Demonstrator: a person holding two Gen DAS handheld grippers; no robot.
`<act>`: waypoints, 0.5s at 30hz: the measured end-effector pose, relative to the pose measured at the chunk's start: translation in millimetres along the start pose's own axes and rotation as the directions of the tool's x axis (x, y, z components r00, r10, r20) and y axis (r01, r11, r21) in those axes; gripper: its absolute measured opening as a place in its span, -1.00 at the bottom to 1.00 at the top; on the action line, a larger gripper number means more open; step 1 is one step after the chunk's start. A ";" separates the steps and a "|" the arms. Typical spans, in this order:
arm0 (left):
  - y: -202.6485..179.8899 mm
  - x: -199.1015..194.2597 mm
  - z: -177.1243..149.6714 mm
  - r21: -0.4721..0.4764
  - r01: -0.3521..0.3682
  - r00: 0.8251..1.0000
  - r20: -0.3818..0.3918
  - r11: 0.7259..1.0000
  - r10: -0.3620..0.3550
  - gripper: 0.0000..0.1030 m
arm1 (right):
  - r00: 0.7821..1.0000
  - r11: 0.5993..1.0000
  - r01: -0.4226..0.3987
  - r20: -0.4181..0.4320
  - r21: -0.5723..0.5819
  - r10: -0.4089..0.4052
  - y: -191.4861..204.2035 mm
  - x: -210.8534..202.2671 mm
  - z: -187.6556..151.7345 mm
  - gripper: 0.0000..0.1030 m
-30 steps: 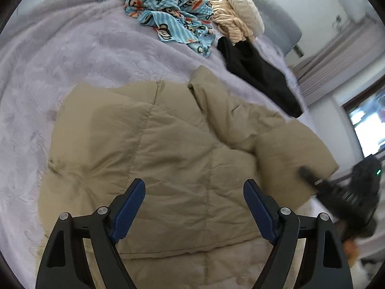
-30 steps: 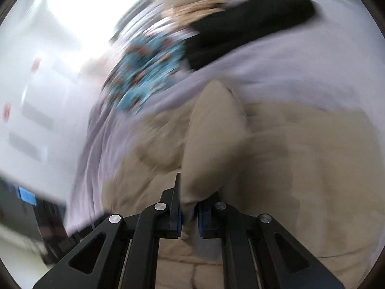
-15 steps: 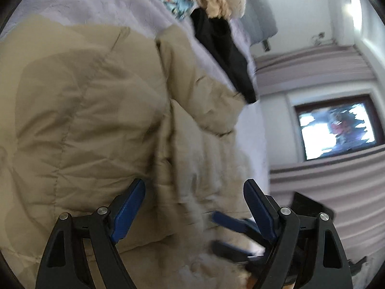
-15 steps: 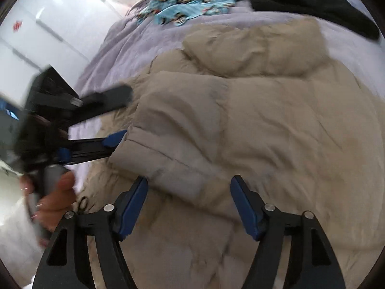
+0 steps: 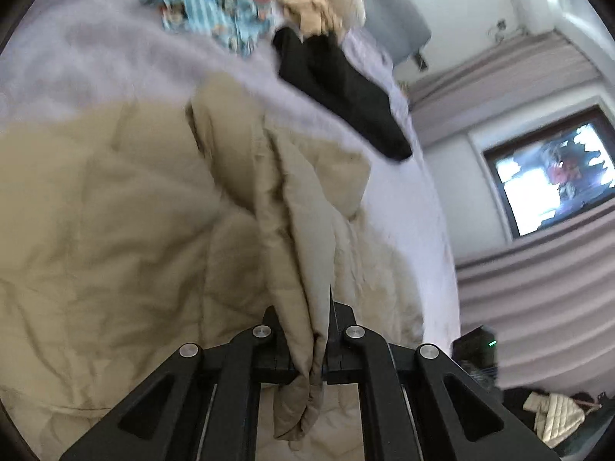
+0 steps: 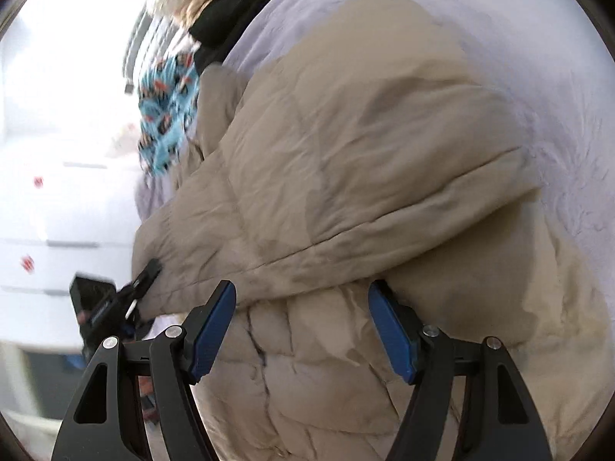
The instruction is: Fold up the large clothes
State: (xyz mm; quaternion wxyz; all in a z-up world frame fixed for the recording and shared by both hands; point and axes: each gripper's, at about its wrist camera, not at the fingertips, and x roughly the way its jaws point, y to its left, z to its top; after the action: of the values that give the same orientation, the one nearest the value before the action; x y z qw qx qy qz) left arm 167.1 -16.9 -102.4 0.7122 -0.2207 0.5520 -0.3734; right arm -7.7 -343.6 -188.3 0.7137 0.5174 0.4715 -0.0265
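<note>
A beige puffer jacket (image 5: 115, 230) lies spread on a lilac bed cover (image 5: 96, 69). My left gripper (image 5: 311, 345) is shut on a raised fold of its fabric (image 5: 303, 269), which hangs out below the jaws. In the right wrist view the same jacket (image 6: 365, 134) fills the frame, one part folded over another. My right gripper (image 6: 303, 290) stands open just in front of that folded edge, with quilted fabric under and between its blue pads (image 6: 215, 326) but nothing pinched. The left gripper (image 6: 142, 276) shows there at the jacket's left edge.
Beyond the jacket lie a black garment (image 5: 338, 88), a blue patterned cloth (image 5: 207, 4) and a cream knit (image 5: 326, 0). A lit screen (image 5: 553, 169) and curtains stand to the right of the bed. White drawers (image 6: 57, 230) are to the left.
My left gripper went from open above the jacket to shut on a fold, slightly lifted. My right gripper let go of the sleeve, rolled, dropped lower and now stands open at the folded edge.
</note>
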 end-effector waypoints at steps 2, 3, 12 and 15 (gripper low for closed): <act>5.2 -14.6 2.2 -0.005 -0.030 0.999 0.027 1.000 0.030 -0.82 | 0.999 0.999 -0.032 0.035 0.023 0.031 -5.7 -7.2 7.4 0.45; 10.3 -19.3 1.0 -0.004 -0.059 0.998 0.028 0.998 0.059 -0.82 | 0.997 0.999 -0.038 0.072 0.025 0.036 -6.1 -12.7 14.3 0.45; 62.5 24.5 -28.8 -0.037 -0.205 0.975 -0.091 0.978 0.201 -0.82 | 0.981 0.999 0.021 0.193 0.048 -0.030 -38.1 -32.1 48.5 0.21; 61.5 27.7 -33.7 -0.024 -0.223 0.971 -0.089 0.975 0.220 -0.82 | 0.985 0.994 -0.009 0.173 0.106 -0.009 -63.9 -31.1 52.0 -0.10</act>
State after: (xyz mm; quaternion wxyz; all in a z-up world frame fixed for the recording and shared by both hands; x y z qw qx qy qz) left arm 155.9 3.3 -174.1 0.7213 -0.1538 0.6094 -0.2912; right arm -24.9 -426.9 -211.0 0.7233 0.5504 0.4058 -0.0964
